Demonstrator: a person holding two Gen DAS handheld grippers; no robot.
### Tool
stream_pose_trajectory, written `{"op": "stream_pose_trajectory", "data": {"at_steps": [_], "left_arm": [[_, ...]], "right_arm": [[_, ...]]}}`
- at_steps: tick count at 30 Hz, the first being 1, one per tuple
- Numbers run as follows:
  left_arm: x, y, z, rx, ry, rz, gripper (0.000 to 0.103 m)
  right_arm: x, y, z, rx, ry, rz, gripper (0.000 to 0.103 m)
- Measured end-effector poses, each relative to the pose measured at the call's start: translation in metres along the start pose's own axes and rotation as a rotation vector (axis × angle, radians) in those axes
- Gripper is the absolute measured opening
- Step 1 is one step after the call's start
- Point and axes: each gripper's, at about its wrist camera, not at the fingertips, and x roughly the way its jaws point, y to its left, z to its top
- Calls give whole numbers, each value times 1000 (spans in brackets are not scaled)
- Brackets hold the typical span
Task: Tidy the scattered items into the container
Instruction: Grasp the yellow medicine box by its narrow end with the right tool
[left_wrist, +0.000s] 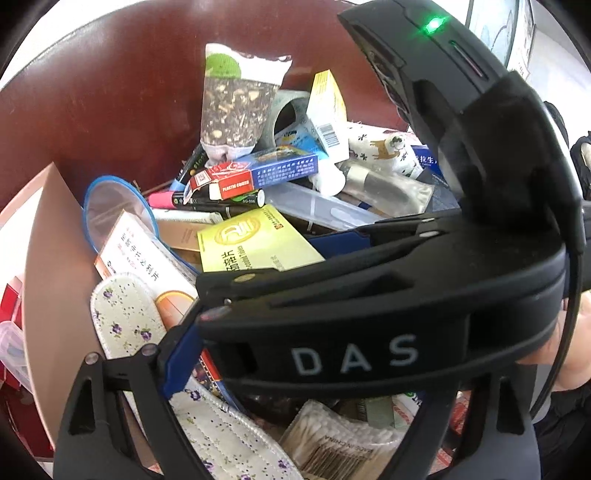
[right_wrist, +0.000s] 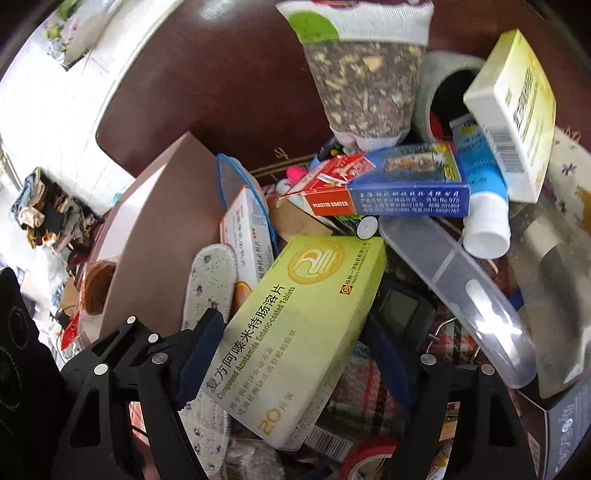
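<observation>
R claw (right_wrist: 295, 354) stands fairly wide, pointing down into the container (right_wrist: 159, 221), w/ the green tablet box (right_wrist: 303, 332) lying tilted btwn its fingers. Pad at 9 o'clock touches the box edge; pad at 3 o'clock is just clear of it, so no grip.

L claw (left_wrist: 314, 387) also looks wide. Only its 9 o'clock finger w/ blue pad shows clearly, since the R claw's black body marked DAS crosses the left wrist view. Nothing seen pinched in it.

Beside the green box at 9 o'clock is a floral insole (right_wrist: 210, 280), leaning on the container wall. At 12 o'clock are a blue-red card pack (right_wrist: 399, 184) and, above it, a speckled snack pouch (right_wrist: 365, 81). At 2 o'clock a white-blue tube (right_wrist: 484, 206) sits under a yellow-white carton (right_wrist: 513, 110). At 3 o'clock lies a clear plastic lid (right_wrist: 461, 288). All are piled inside the container, which stands on the dark red worktop (left_wrist: 110, 92).

Left wrist view only: cotton swab pack (left_wrist: 332, 439) at 6 o'clock, a green light (left_wrist: 434, 26) on the R claw's housing, and part of a hand (left_wrist: 569, 354) at 3 o'clock.

Right wrist view only: red tape roll (right_wrist: 369, 454) at 6 o'clock, and a clothes pile (right_wrist: 44, 206) on the floor at 9 o'clock.
</observation>
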Motion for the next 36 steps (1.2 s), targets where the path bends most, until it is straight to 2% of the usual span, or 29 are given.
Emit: {"op": "stream_pose_trajectory", "data": {"at_steps": [4,19,21,23,24,31,33,35,36], "left_arm": [[-10,-2,-4,4,-10,6,89],[-4,-3,4,9,-27,14,88],[-4,-2,4,10,-28,21,84],[-2,-2,4,18,-26,40,72],[-1,-1,4,20,-21,51,69],[11,-2,1,24,6,72,67],[9,-1,1,22,-4,77,65],[6,0,1,21,-14,94,53],[3,2,2,13,-28,95,51]], "right_arm": [[-6,1,-1,-4,-12,5,80],[-12,8,-1,-16,-15,43,76],[-10,6,-1,-10,-9,46,76],[-10,4,-1,-6,-7,40,75],[-9,2,-1,-3,-3,40,75],[2,-5,-1,24,29,56,71],[2,-7,-1,36,31,71,66],[-1,-5,-1,28,22,69,62],[-3,-4,-1,29,14,80,58]]}}
